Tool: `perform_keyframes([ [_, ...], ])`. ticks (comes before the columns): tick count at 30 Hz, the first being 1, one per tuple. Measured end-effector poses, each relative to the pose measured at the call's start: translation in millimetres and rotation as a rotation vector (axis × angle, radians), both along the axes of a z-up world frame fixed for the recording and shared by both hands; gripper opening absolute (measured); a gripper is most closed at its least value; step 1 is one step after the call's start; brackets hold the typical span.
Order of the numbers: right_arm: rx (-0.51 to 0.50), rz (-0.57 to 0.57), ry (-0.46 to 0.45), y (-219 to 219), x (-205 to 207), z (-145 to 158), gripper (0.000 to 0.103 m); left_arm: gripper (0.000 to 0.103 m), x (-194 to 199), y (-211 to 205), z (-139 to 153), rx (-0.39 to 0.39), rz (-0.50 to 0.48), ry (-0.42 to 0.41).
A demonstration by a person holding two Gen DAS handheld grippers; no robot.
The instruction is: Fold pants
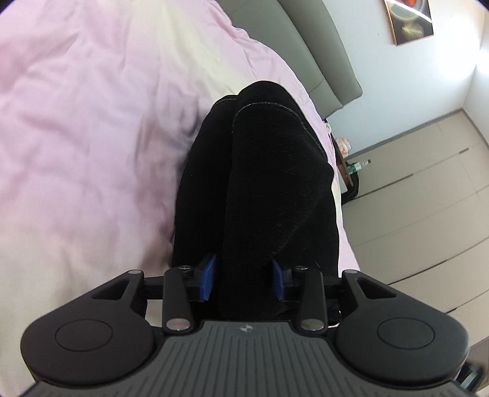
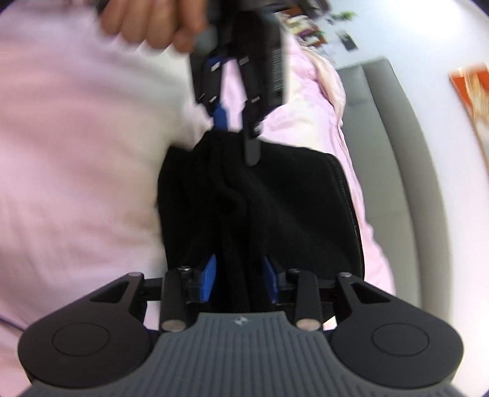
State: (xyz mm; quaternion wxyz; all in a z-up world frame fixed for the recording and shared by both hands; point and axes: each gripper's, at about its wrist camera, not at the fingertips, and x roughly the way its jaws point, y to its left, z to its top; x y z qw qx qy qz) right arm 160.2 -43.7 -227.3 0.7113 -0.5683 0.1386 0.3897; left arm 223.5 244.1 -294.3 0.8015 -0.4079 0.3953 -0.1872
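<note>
- Left gripper (image 1: 244, 279), its own wrist view: both blue pads (image 1: 208, 278) were pressed against a thick bunch of black cloth that filled the whole gap between them. Clenched on the pants (image 1: 259, 171).
- From that grip the pants ran forward as a long, dark folded bundle lying on the pink bedcover (image 1: 91, 137). A pale stitched seam curved over the far, rounded end of the bundle.
- The bundle lay close to the bed's right-hand edge in this view; only a thin strip of cover showed beside it there.
- Beyond the bed: a grey padded headboard (image 1: 308, 45), a white wall with a framed picture (image 1: 409, 21), and beige cupboard fronts (image 1: 428, 198) to the right. Small items by the headboard were too small to identify.
- Right gripper (image 2: 240, 279), its own wrist view (frame blurred): blue pads (image 2: 207, 282) were set against a narrower gather of the same black cloth. Clamped on the pants (image 2: 275, 198).
- Ahead of that grip the pants spread out flat and wide on the bedcover (image 2: 76, 152), with a stitched edge along the right side.
- At the far edge of the cloth the left gripper (image 2: 237, 134) came in from the top, fingers pointing down into the fabric, cloth bunched up at its tips.
- A hand (image 2: 143, 21) gripped that tool at the top of the frame.
- Farthest: headboard (image 2: 397, 137) and an orange picture (image 2: 470, 91) on the wall.
</note>
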Motion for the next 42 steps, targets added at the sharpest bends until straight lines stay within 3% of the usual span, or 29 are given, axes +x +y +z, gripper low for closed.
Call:
perform_keyframes([
  [5,0.227,-0.136,0.128,-4,21,52,0.039,0.043,3,-10,7,0.092,-0.052,0.019],
  [7,0.299,-0.209,0.163,7,47,61,0.040,0.048,4,-13,2,0.094,-0.061,0.035],
  [11,0.398,-0.391,0.303,28,108,72,0.040,0.049,1,-9,-2,0.072,-0.054,0.036],
  [15,0.510,-0.566,0.455,53,175,63,0.040,0.049,-2,-10,-5,0.066,-0.047,0.039],
  [19,0.542,-0.703,0.567,81,223,26,0.042,0.049,-5,-6,-4,0.065,-0.043,0.037],
  [22,0.499,-0.737,0.573,108,249,-15,0.042,0.049,-7,-5,-5,0.064,-0.040,0.038],
  [25,0.528,-0.760,0.584,117,263,-28,0.042,0.049,-8,-4,-4,0.068,-0.040,0.038],
  [29,0.578,-0.747,0.594,106,263,-21,0.044,0.050,-10,-4,-3,0.069,-0.058,0.039],
  [36,0.714,-0.717,0.556,38,207,27,0.044,0.054,-12,-8,-3,0.077,-0.053,0.037],
  [42,0.765,-0.838,0.592,-25,153,42,0.046,0.056,-14,-13,0,0.096,-0.033,0.049],
])
